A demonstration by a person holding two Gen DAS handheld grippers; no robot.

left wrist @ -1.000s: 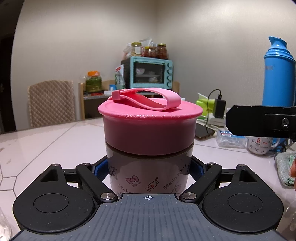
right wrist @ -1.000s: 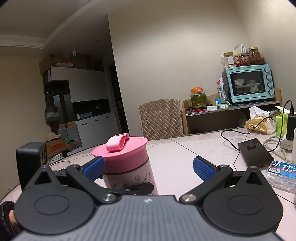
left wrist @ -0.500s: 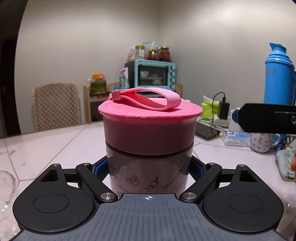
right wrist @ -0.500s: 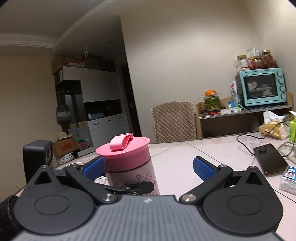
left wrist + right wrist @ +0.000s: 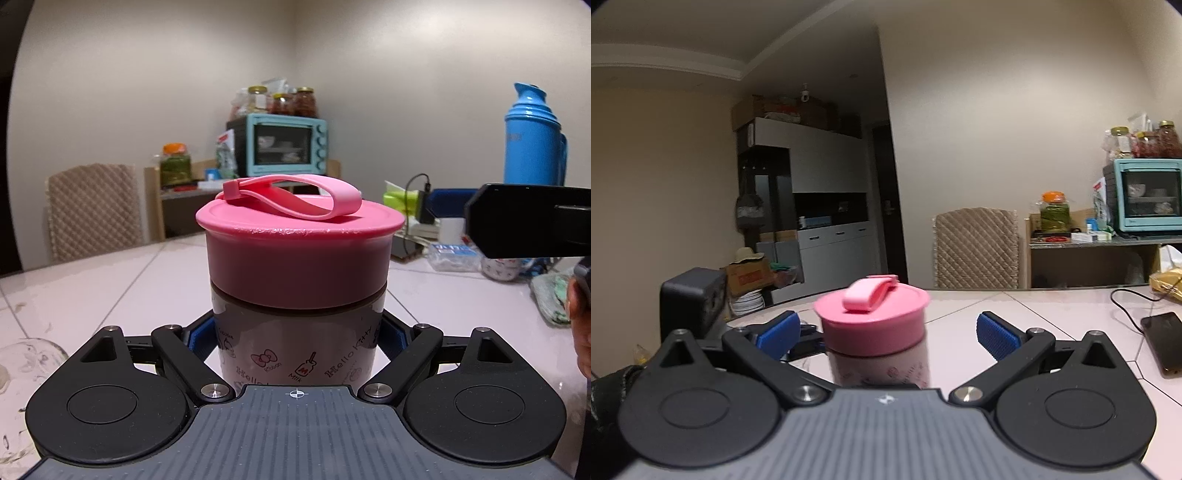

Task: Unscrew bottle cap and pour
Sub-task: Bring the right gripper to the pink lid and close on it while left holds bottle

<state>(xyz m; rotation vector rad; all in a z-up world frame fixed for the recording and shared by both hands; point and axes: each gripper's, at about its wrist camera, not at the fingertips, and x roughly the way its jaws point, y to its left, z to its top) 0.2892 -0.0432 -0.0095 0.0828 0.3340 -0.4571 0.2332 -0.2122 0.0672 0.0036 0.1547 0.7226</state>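
Left wrist view: left gripper [image 5: 297,338] had jaws closed onto the bottle [image 5: 297,347], blue pads pressed vs. both sides of its printed body just below the pink cap [image 5: 299,254]; cap on, strap loop lying across the top. Bottle stood upright on the white table [image 5: 110,288]. Right wrist view: right gripper [image 5: 888,330] jaws were wide open, pads apart either side of the cap [image 5: 871,321], not touching. Beyond: blue thermos [image 5: 533,144] at right, teal oven [image 5: 282,149] w/ jars at the back wall.
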